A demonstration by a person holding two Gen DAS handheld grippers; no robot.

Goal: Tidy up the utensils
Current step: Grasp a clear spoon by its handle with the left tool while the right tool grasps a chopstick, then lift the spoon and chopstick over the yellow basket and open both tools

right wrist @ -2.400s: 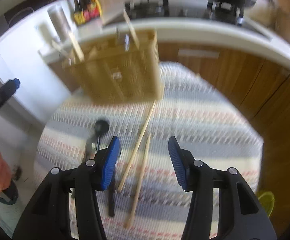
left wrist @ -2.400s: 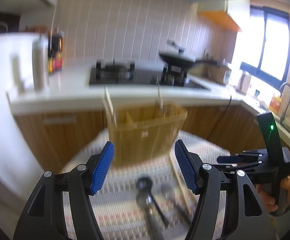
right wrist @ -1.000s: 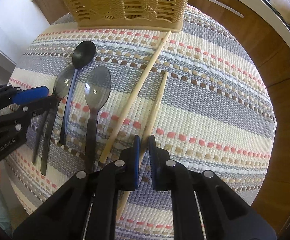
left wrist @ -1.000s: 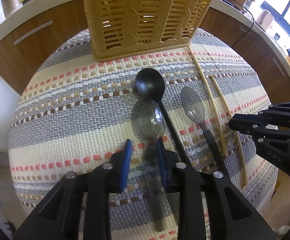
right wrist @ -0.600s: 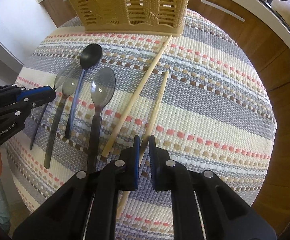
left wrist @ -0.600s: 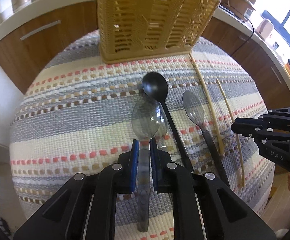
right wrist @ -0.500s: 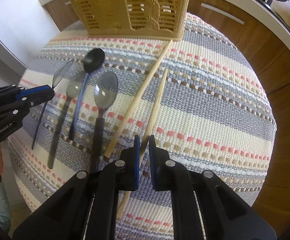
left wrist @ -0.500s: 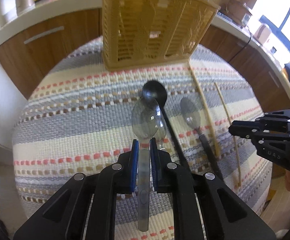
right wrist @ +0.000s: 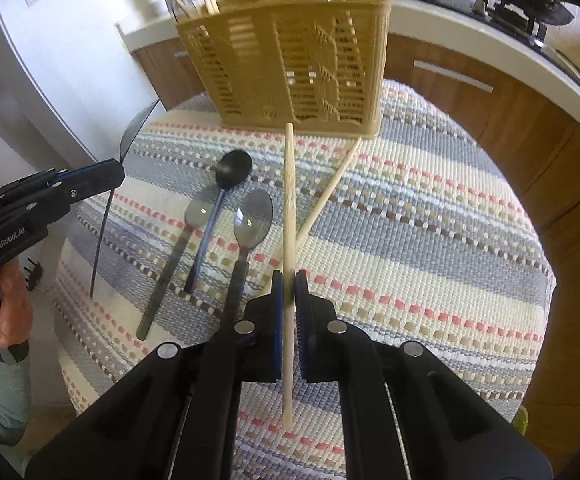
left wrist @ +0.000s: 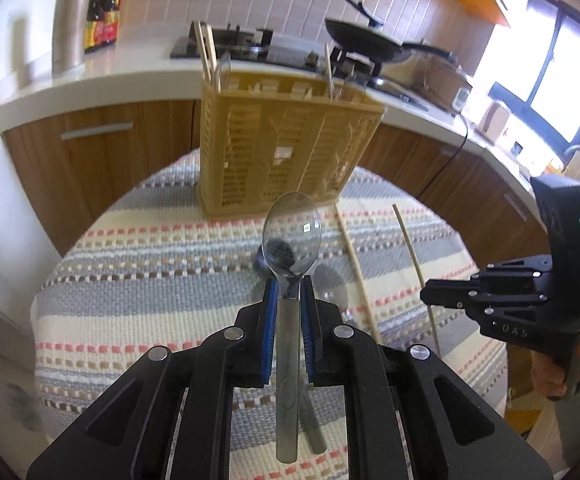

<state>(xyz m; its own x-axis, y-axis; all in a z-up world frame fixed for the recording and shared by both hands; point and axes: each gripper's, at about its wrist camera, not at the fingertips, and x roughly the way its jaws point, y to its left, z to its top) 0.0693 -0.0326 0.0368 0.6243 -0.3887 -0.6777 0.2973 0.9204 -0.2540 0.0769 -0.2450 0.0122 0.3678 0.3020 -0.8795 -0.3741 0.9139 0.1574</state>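
My left gripper (left wrist: 289, 284) is shut on the handle of a clear grey spoon (left wrist: 292, 236) and holds it above the striped mat, bowl toward the yellow utensil basket (left wrist: 286, 140). My right gripper (right wrist: 289, 276) is shut on a wooden chopstick (right wrist: 289, 184), lifted and pointing at the basket (right wrist: 290, 56). On the mat lie a black spoon (right wrist: 232, 170), two grey spoons (right wrist: 252, 216) and a second chopstick (right wrist: 330, 188). The basket holds several chopsticks and utensils upright.
The round table carries a striped woven mat (right wrist: 430, 220). Behind it runs a kitchen counter (left wrist: 102, 72) with a stove, a pan (left wrist: 366, 42), bottles and a steel canister. The left gripper shows at the left of the right wrist view (right wrist: 118, 172).
Both grippers have closed on their items and lifted them off the mat: the left raised the clear spoon, the right raised one chopstick, both now tilted up toward the basket.
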